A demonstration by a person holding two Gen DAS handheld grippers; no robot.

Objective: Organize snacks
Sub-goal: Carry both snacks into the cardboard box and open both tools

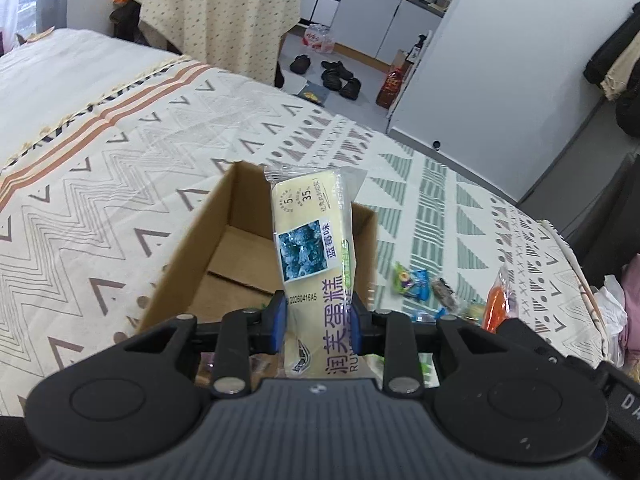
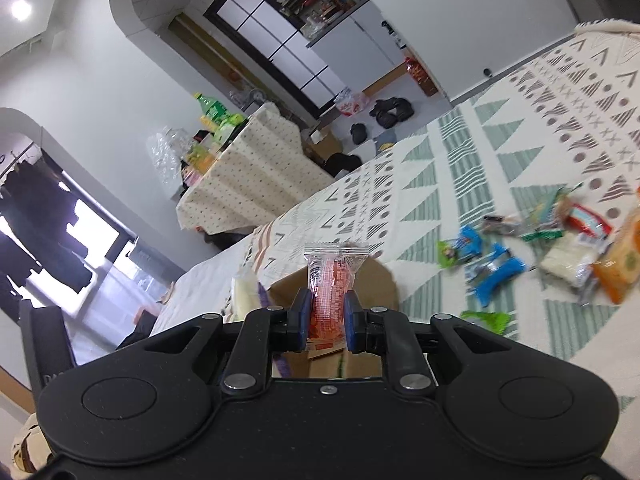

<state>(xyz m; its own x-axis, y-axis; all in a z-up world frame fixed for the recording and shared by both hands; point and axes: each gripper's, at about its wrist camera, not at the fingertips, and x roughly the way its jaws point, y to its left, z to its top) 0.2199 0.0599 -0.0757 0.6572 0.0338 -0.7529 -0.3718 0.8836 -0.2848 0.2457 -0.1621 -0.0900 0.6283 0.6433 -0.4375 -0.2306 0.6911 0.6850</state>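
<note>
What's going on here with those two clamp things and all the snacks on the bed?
A person is sorting snacks with a handheld gripper in each hand. The left gripper is shut on a pale yellow cake packet, held over an open cardboard box on the patterned bedspread. The right gripper is shut on a small red snack packet, also near the box. More loose snacks lie scattered on the bedspread, not yet packed.

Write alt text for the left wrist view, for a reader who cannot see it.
The left claw grips a pale yellow cake packet upright above an open cardboard box on a patterned bedspread. Loose wrapped snacks lie right of the box.
</note>
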